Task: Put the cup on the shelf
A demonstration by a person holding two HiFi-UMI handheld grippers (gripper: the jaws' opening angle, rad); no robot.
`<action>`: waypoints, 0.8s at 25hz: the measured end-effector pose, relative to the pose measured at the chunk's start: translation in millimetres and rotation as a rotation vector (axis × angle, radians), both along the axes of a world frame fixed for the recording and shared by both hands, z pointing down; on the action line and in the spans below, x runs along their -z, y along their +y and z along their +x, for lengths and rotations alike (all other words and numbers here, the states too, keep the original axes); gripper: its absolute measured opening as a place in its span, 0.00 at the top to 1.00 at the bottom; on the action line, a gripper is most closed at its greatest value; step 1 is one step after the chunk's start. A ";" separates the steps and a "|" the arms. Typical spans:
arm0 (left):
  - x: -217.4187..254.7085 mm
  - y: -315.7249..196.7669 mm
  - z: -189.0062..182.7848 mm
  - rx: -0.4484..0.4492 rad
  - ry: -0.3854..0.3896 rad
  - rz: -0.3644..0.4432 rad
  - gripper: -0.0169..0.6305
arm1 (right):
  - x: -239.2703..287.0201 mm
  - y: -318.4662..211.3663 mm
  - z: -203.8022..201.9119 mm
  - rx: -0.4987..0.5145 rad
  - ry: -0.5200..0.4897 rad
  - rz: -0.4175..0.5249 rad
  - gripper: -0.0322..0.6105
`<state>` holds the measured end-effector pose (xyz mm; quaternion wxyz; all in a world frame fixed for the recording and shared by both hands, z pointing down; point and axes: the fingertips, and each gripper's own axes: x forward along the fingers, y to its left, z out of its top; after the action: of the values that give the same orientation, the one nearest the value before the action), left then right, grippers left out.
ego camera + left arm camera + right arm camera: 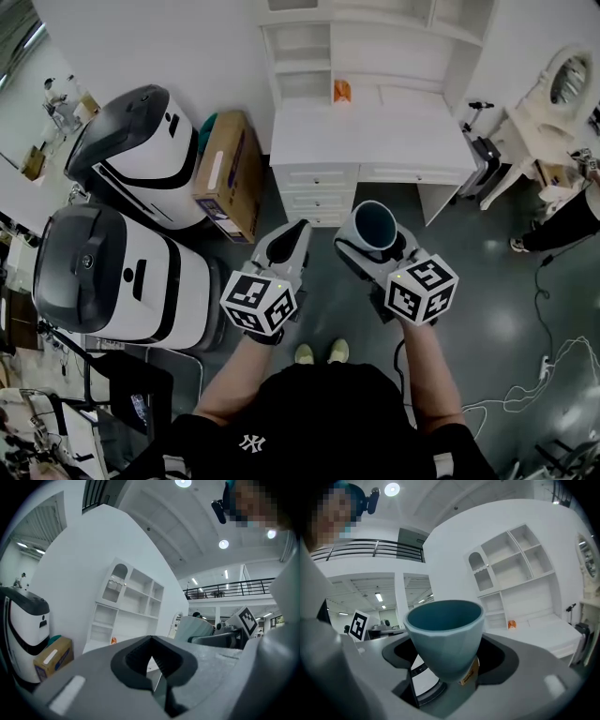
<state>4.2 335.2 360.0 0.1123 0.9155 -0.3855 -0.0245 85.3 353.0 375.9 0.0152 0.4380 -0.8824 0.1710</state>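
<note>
Before white shelf [309, 56], right gripper [375, 249] clamps cup [374, 225] upright, mouth up; left gripper [293, 234] clenched.

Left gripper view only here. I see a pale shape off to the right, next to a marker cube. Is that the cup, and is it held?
Observer: Yes. The right gripper is shut on the cup near its base, mouth pointing away from the jaws.
Operator: Anything in it?
Observer: No, the teal inside is bare. A yellow sticker sits low on its outside.
Operator: Path to the shelf?
Observer: Head view shows the shelf above a white desk straight ahead, with dark floor between the person and it.
</note>
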 end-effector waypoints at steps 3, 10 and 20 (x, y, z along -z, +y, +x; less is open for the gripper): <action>0.8 -2.7 -0.4 0.021 -0.007 0.000 0.97 | 2.4 -1.9 7.3 0.003 -0.003 0.005 0.33; 0.7 -9.9 7.8 0.062 -0.021 0.016 0.97 | 0.4 -11.0 28.3 0.006 -0.023 0.013 0.33; -11.8 -32.5 14.2 0.089 -0.046 -0.009 0.97 | -9.0 -39.3 29.9 0.034 -0.048 -0.013 0.34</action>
<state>18.4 302.7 371.8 0.1063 0.8974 -0.4283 -0.0066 115.2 313.7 384.9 -0.0002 0.4186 -0.8887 0.1872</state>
